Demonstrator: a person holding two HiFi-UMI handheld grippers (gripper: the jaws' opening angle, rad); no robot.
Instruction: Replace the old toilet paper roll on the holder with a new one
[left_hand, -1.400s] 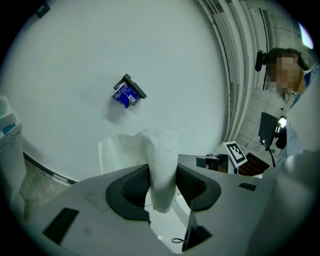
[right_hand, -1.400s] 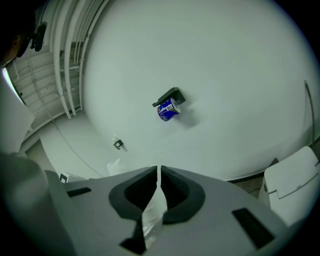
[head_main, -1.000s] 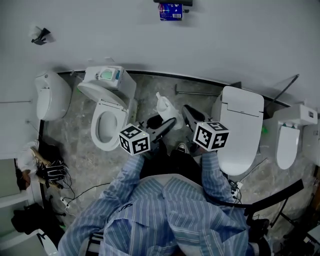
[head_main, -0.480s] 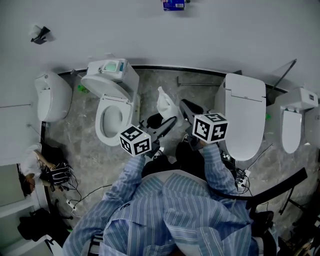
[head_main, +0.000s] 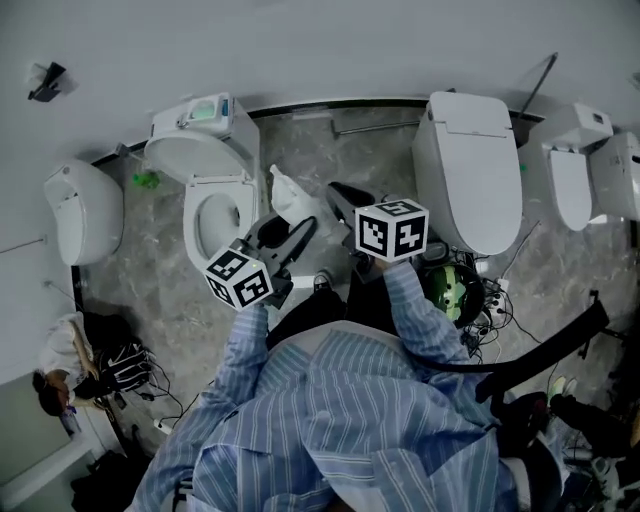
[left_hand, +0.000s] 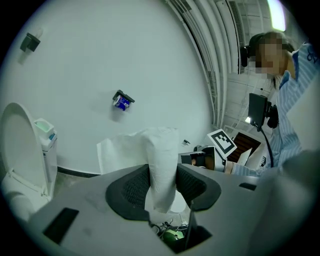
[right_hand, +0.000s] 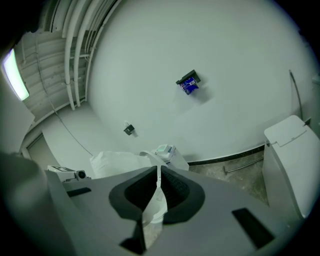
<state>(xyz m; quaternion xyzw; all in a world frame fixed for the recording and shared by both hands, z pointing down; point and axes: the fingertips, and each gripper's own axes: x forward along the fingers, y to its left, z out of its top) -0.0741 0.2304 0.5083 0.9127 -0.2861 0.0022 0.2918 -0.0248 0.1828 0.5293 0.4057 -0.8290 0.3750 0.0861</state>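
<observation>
Small blue wall-mounted item, too tiny for identification; white toilet edge-cropped.

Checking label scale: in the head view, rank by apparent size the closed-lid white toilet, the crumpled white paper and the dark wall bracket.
1. closed-lid white toilet
2. crumpled white paper, nearer the camera, so flattered
3. dark wall bracket

The left gripper and the right gripper, with the white paper they hold, now sit nearer the open toilet than before.
</observation>
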